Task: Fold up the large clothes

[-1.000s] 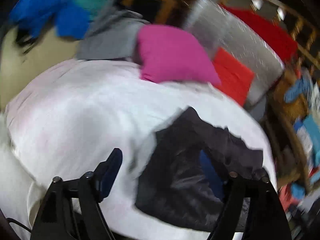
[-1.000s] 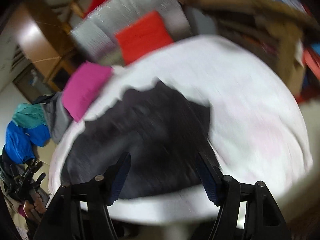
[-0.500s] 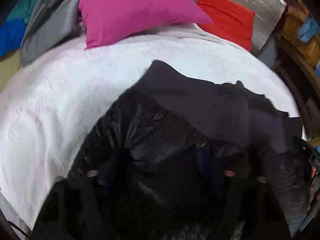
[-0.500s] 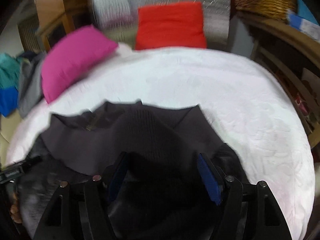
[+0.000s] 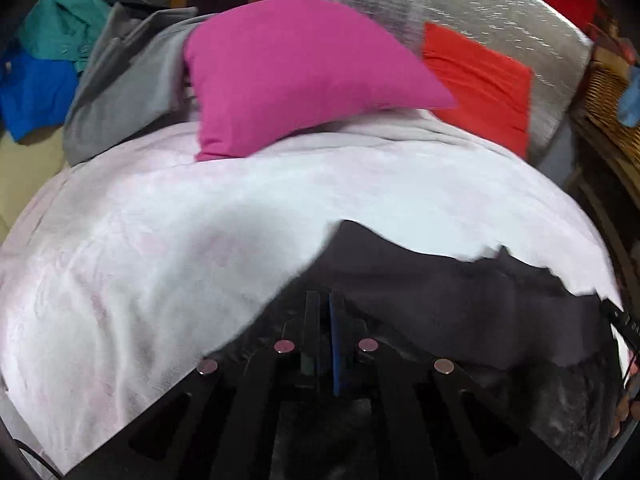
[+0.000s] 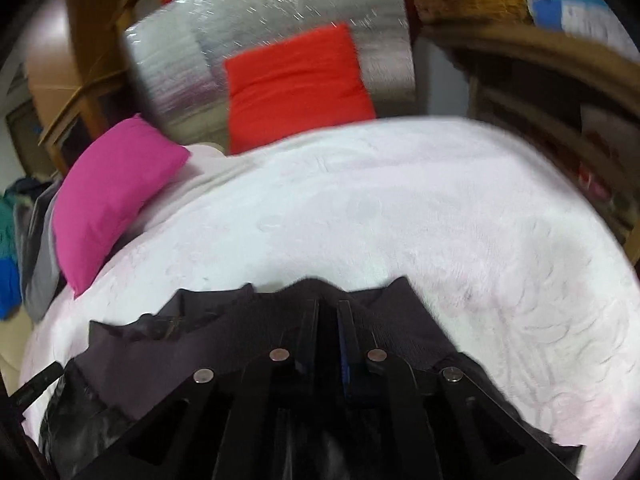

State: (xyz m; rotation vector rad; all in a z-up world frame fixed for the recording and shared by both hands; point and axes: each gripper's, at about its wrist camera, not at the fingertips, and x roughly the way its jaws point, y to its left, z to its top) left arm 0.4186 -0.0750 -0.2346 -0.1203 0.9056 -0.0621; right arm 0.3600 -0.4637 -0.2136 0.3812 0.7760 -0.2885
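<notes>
dark garment [image 5: 460, 300] pinched in both hand-held grippers (bedspread beneath)

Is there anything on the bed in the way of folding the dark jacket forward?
Nothing visible. The white blanket ahead of the dark jacket lies bare. The pink pillow and red pillow sit at the far end, apart from the jacket. Both claws, left and right, are shut at the jacket's near edge.

Dark charcoal garment [image 5: 440, 300] on a pale pink-white blanket [image 5: 160, 260] with a faint embossed swirl pattern. Magenta pillow [image 5: 296, 76], red cushion [image 5: 480, 84], shiny silver board [image 6: 280, 28]. Grey [image 5: 120, 92], teal [image 5: 60, 20] and blue clothes [image 5: 32, 92] piled beside.
</notes>
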